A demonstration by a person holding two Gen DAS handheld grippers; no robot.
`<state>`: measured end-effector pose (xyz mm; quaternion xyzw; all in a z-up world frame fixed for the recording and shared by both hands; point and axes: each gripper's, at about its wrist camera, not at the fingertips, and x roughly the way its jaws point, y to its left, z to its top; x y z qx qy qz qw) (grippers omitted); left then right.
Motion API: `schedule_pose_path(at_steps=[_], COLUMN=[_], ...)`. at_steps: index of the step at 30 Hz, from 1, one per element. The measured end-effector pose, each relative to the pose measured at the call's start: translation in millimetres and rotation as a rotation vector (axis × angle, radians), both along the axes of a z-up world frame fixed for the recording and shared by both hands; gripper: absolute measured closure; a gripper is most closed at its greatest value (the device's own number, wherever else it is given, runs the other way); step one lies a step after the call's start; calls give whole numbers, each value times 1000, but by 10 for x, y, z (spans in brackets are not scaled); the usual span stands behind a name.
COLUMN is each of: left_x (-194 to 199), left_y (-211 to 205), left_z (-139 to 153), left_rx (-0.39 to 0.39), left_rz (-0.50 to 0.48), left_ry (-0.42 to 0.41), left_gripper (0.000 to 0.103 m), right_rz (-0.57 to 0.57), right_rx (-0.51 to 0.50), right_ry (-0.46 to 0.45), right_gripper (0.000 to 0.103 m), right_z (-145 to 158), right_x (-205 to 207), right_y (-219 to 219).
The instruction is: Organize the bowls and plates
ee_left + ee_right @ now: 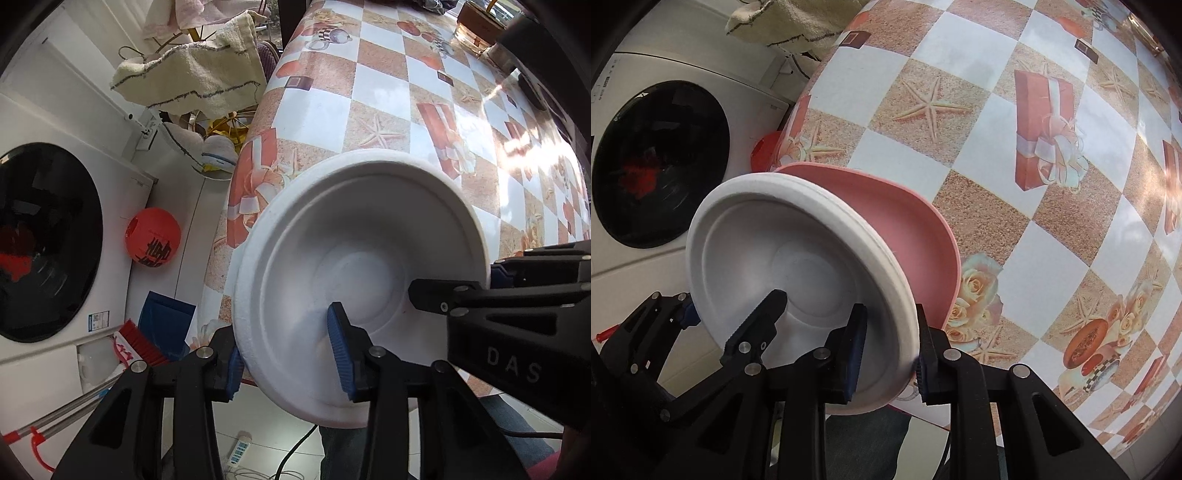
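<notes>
A white foam bowl [354, 236] fills the left wrist view, held in the air at the table's near edge. My left gripper [288, 365] is shut on its rim, one blue pad inside and one outside. My right gripper [487, 280] comes in from the right and grips the opposite rim. In the right wrist view the white bowl [768, 243] is tilted, with a pink plate [905, 221] right behind it. My right gripper [886, 354] is shut on the bowl's rim; the left gripper [731, 314] holds the far rim. I cannot tell whether the pink plate is clamped too.
The table wears a checked cloth with starfish and gift prints [369, 92] [997, 129]. A glass container [476, 26] stands at its far end. A washing machine [48, 240], a red lantern [153, 242], a towel [192, 74] and a broom [136, 343] are on the left.
</notes>
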<state>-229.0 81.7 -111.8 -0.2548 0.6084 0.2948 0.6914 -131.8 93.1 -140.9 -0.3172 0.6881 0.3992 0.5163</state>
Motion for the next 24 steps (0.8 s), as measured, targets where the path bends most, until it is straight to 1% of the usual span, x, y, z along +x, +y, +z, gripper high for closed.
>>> schedule_pose_path(at_steps=[1,2,3,4,5,6,8,9,10,11,14,16,19,22,24], left_x=[-5,-17,-26,-34,-36,-37,-51,-61,-64,-68,-88,-101,-121,-117,-79], left_y=[-14,-18,-28,-31,-35,-44,-69,-92,-119,-145,-215,-258,-304,-328,-363], left_z=[15,37,68,98,128,162,262,322,383,441,611,718,843,889,896], left_rx=[7,13,21,26,30,34,60,76,94,108,136,137,113,60,75], left_rz=[-1,-3,-5,-7,-7,-10,-19,-25,-36,-49,-94,-122,-144,-138,-149], left_ry=[-7,-18,-24,-25,-21,-12,-12,-14,-12,-11,-21,-32,-43,-54,-41], left_gripper=[52,50,45,43,43,42,40,32,27,20,19,19,19,19,19], right_rz=[5,11,15,24,39,58,95,107,112,112,100,79,72,52,58], right_rx=[-3,0,22,37,45,48,90,103,112,117,100,114,122,138,124], right_ry=[2,-1,7,-3,-32,-70,-108,-115,-124,-136,-167,-186,-228,-249,-239], right_gripper=[67,49,35,28,11,3,3,3,3,1,1,1,1,1,1], right_z=[-4,1,40,88,153,222,375,440,500,558,668,775,938,999,981], right_x=[-19,-83,-108,-134,-158,-176,-221,-234,-236,-232,-186,-132,-150,-192,-202], right_y=[11,37,41,46,53,57,66,58,50,31,-3,-54,-184,-247,-271])
